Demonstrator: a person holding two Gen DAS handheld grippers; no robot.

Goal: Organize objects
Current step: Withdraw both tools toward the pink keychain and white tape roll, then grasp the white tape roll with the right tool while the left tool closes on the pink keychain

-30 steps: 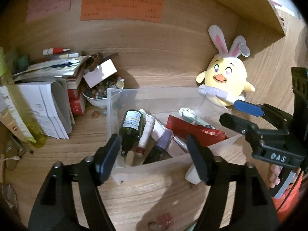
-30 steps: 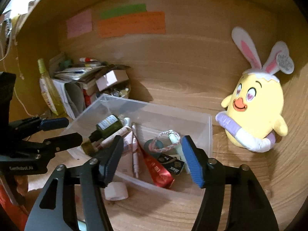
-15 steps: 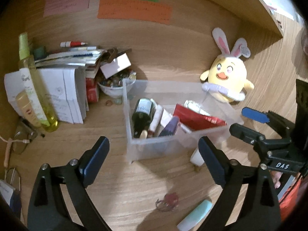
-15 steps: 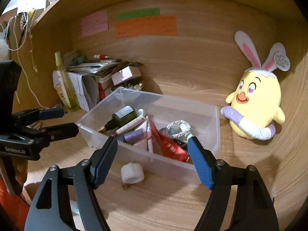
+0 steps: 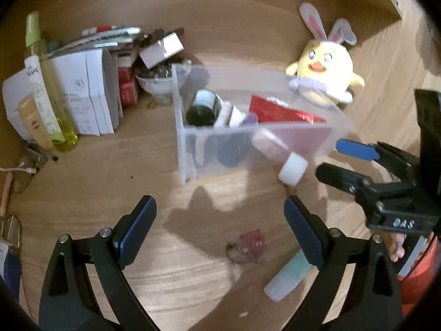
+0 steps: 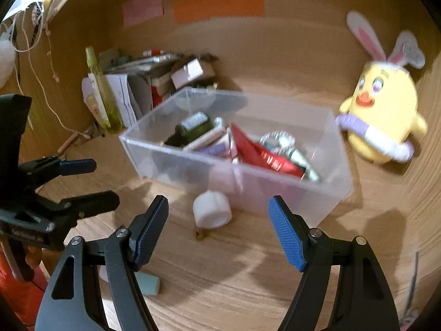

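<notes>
A clear plastic bin (image 5: 193,149) (image 6: 325,193) stands on the wooden desk, holding a dark bottle (image 5: 204,107) (image 6: 193,127), a red packet (image 5: 278,113) (image 6: 264,157) and tubes. A small white jar (image 5: 292,168) (image 6: 211,212) lies on the desk just outside the bin's front wall. A mint tube (image 5: 289,275) (image 6: 148,282) and a red hair clip (image 5: 248,244) lie nearer. My left gripper (image 5: 220,231) is open and empty, back from the bin. My right gripper (image 6: 219,233) is open and empty, just short of the white jar.
A yellow bunny-eared plush (image 5: 325,69) (image 6: 383,115) sits right of the bin. White boxes (image 5: 82,91), a tall yellow-green bottle (image 5: 46,82) (image 6: 103,93), a bowl of small items (image 5: 157,82) and stacked papers crowd the back left. Coloured notes (image 6: 217,5) are on the back panel.
Both grippers have pulled back from the bin and stayed open. More of the desk, the mint tube and the red clip have come into view.
</notes>
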